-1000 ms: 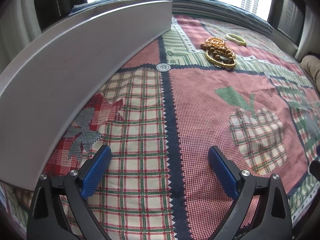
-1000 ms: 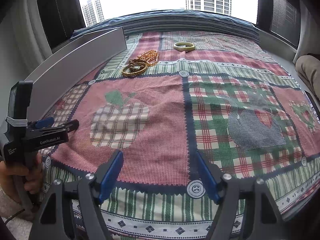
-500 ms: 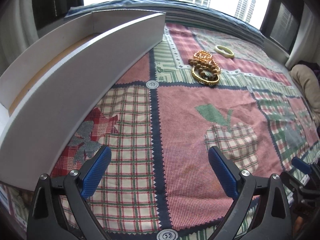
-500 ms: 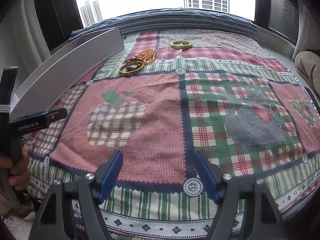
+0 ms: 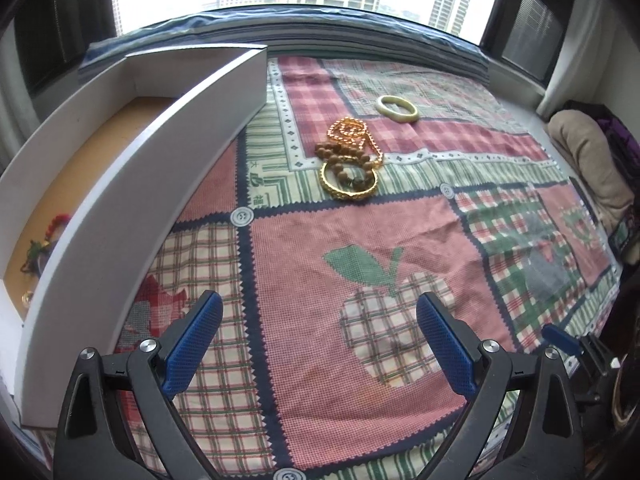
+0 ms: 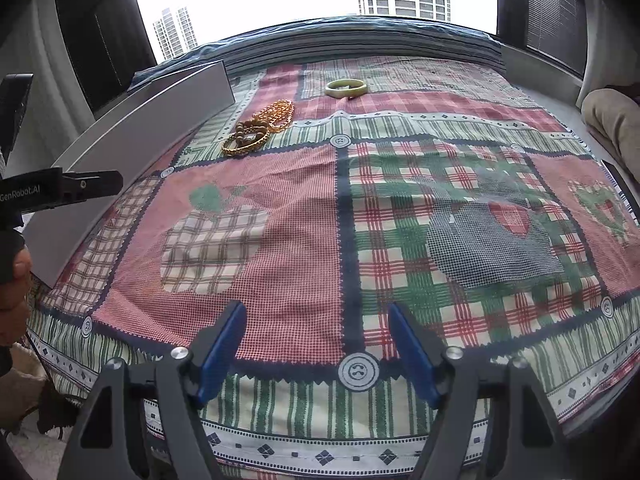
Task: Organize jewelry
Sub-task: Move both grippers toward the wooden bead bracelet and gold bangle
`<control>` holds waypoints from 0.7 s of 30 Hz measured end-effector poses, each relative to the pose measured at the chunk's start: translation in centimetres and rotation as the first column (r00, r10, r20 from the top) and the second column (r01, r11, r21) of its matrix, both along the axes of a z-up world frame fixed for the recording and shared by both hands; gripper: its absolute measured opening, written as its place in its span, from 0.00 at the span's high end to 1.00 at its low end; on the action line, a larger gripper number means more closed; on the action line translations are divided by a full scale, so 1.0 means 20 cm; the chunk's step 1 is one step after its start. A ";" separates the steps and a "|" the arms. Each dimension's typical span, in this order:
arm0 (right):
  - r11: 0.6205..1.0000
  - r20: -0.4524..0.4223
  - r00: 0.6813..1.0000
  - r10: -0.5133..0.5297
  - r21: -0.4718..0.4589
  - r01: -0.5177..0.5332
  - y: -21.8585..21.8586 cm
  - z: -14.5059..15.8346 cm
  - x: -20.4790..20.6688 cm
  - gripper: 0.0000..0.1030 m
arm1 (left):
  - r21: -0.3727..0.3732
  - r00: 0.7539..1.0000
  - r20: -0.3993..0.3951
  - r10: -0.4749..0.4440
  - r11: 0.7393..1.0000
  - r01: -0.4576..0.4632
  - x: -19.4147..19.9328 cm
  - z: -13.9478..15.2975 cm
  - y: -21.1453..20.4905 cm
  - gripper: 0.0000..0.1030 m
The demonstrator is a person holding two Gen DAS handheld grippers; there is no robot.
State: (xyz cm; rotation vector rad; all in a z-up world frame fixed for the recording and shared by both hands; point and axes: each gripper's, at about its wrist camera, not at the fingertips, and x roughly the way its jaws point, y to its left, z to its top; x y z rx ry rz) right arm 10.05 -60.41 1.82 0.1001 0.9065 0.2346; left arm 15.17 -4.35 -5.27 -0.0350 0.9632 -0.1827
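Note:
A gold bangle [image 5: 349, 184], a brown bead bracelet [image 5: 340, 151] and a gold bead chain [image 5: 354, 132] lie piled on the patchwork cloth, with a pale jade bangle [image 5: 397, 108] beyond them. The same pile [image 6: 256, 130] and jade bangle [image 6: 346, 87] show in the right wrist view. A long white box [image 5: 132, 200] with a tan floor lies to the left; small jewelry pieces [image 5: 40, 244] sit in its near end. My left gripper [image 5: 318, 340] is open and empty near the cloth's front. My right gripper [image 6: 316, 344] is open and empty at the front edge.
The patchwork cloth [image 6: 304, 208] covers a raised surface by a window. A beige cushion [image 5: 588, 160] lies at the right edge. The left gripper's body [image 6: 48, 192] and the hand holding it show at the left of the right wrist view.
My left gripper has pulled back and risen, so the box's inside and the jewelry in it now show. My right gripper has shifted only slightly. Both stay open.

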 end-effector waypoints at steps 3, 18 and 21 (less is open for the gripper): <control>1.000 0.000 1.000 -0.010 0.009 0.010 -0.03 0.00 0.00 0.27 | 0.002 1.000 -0.008 -0.009 1.000 0.009 0.03 0.01 -0.02 0.05; 0.999 -0.007 0.999 -0.039 0.033 0.039 -0.12 -0.03 0.03 0.27 | 0.035 0.994 -0.069 -0.085 0.996 0.088 0.22 0.05 -0.14 0.05; 0.998 -0.008 0.999 -0.046 0.034 0.046 -0.14 -0.04 0.04 0.27 | 0.034 0.994 -0.076 -0.085 0.996 0.087 0.26 0.05 -0.15 0.05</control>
